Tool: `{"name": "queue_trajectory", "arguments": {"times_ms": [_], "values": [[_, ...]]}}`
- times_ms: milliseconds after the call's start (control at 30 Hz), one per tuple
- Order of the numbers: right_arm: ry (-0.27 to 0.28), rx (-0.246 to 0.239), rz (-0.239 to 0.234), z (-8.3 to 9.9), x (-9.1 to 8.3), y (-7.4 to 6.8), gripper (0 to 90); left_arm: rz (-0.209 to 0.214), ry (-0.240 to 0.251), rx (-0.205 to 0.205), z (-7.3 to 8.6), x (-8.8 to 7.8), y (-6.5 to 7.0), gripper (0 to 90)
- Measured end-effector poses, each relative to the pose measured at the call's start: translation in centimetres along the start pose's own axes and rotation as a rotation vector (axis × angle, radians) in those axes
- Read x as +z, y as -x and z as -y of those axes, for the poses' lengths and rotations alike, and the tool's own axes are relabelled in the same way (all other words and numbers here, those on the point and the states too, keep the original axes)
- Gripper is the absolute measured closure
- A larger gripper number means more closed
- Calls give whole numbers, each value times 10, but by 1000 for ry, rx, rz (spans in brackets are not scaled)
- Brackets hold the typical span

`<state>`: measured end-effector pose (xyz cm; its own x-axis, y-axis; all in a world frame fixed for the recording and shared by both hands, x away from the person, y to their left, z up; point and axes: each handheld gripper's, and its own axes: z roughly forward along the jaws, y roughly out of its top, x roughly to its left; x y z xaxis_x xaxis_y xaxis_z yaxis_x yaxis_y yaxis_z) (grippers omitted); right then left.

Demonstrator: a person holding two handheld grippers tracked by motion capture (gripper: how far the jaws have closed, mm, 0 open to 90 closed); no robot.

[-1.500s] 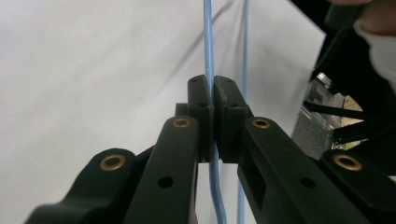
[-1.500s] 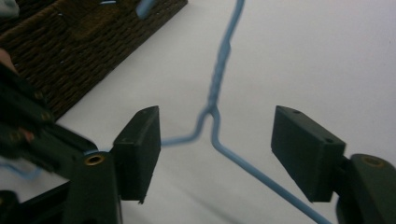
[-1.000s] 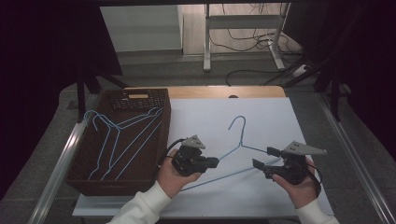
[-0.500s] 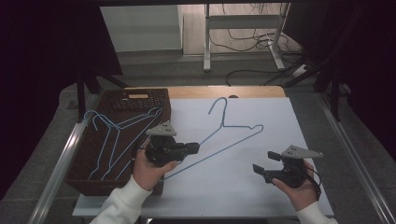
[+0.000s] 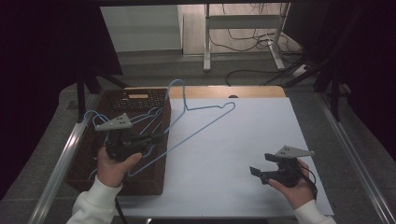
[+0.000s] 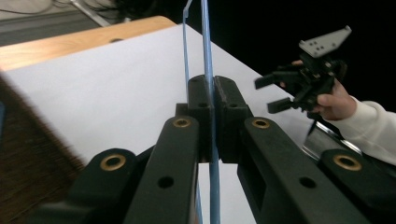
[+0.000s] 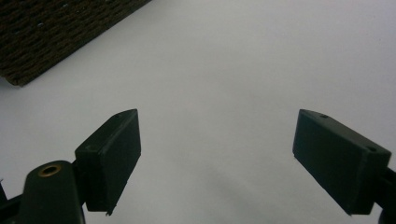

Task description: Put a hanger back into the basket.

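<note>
Over the basket (image 5: 88, 158), a clamped hanger (image 5: 196, 122).

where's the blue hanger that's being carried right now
In the high view the hanger is at the left, clamped in the left gripper, tilted across the right edge of the brown basket, its hook up toward the table's far edge.

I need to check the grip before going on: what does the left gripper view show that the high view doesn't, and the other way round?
Left gripper view: the left gripper has its pads shut tight on the blue hanger wire, seen close up.

High view: the whole hanger, its hook over the brown basket, where more blue hangers lie.

Both: the held hanger, the white table sheet, and the right gripper open, holding nothing.
</note>
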<state>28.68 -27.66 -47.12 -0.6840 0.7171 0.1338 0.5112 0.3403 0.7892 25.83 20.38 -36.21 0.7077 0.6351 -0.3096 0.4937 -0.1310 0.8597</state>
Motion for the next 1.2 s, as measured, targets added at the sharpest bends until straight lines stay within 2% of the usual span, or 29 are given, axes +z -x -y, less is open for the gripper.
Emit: {"name": "queue_trajectory", "arguments": {"times_ms": [167,267,733,967,1200], "values": [[-19,-11,5,1,2,0,150,-43,32,-33,7,-18,-17,868],[-26,-15,7,1,3,-1,150,-55,46,-38,12,-26,-25,868],[-47,-5,4,4,6,0,146,-130,116,-84,29,-67,-53,868],[-55,-9,5,4,7,0,146,-196,156,-127,39,-90,-72,868],[-67,-11,5,5,9,0,146,-229,159,-174,51,-99,-89,869]]}}
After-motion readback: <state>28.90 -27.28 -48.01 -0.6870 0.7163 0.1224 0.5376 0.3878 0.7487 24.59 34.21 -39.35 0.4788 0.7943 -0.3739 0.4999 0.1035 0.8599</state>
